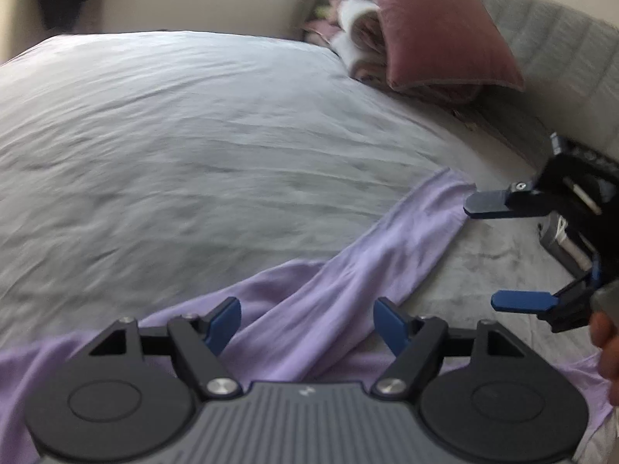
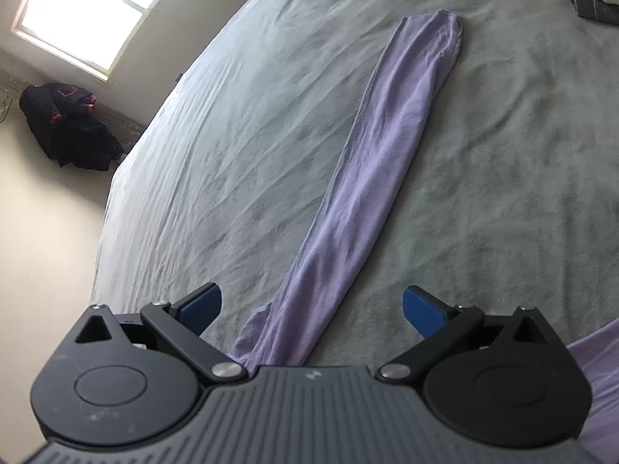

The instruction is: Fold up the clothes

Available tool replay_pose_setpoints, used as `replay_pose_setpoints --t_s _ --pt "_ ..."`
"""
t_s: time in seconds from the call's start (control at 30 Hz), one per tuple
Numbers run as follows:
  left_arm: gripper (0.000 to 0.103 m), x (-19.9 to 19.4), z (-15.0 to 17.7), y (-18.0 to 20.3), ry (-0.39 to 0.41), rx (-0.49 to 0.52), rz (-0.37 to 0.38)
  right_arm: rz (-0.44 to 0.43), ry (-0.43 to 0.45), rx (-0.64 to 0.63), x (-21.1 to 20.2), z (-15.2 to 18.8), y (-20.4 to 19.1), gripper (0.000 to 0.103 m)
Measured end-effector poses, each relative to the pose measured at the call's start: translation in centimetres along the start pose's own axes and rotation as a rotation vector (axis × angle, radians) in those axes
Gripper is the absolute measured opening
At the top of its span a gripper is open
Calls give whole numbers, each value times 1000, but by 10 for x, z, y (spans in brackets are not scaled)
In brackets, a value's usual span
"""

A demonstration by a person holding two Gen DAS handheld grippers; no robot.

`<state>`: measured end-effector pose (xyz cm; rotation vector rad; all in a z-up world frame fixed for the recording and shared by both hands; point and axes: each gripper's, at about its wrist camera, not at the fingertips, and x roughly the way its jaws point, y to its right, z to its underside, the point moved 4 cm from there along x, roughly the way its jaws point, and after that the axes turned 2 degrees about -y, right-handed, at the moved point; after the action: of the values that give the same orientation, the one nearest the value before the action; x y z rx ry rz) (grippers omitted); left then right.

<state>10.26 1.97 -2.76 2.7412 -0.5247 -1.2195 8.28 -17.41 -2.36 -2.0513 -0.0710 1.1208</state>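
A lilac long-sleeved garment [image 1: 278, 348] lies on the grey bed sheet [image 1: 174, 135]. One sleeve [image 1: 387, 239] stretches away from it towards the right. My left gripper [image 1: 307, 317] hovers open over the garment where the sleeve joins the body, with no cloth pinched between its blue pads. My right gripper [image 1: 499, 253] stands open beside the sleeve's cuff, held by a hand [image 1: 605, 348]. In the right wrist view the sleeve [image 2: 387, 135] runs straight away from the right gripper [image 2: 313, 303], lying flat below the wide-open jaws.
A pink pillow [image 1: 437, 27] and rolled blankets [image 1: 356, 38] sit at the bed's head by a grey padded headboard [image 1: 549, 38]. A dark jacket [image 2: 65, 127] hangs under the window [image 2: 89, 11]. A grey strap [image 2: 588, 0] lies at the far right.
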Motion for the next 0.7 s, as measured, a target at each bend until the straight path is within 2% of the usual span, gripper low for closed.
replay_pose_setpoints --t_s 0.2,0.27,0.4,0.47,0.57,0.63,0.7 --pt "60 46 -17 11 -43 -44 45 -41 17 27 -14 -20 9 102" --pt "59 56 -22 13 -40 -60 48 -41 37 35 -20 -26 13 102" --pt "48 71 -31 19 -24 -78 58 -56 67 74 -33 -38 28 103" --pt "40 76 -34 21 -22 -93 84 -44 94 118 -37 -41 39 103" --pt "26 82 -36 27 -38 -127 169 -22 102 200 -30 -44 49 103" --pt "11 85 -36 31 -50 -150 207 -52 71 244 -26 -42 53 103" --pt "4 87 -34 35 -48 -155 214 -86 44 277 -24 -40 56 103"
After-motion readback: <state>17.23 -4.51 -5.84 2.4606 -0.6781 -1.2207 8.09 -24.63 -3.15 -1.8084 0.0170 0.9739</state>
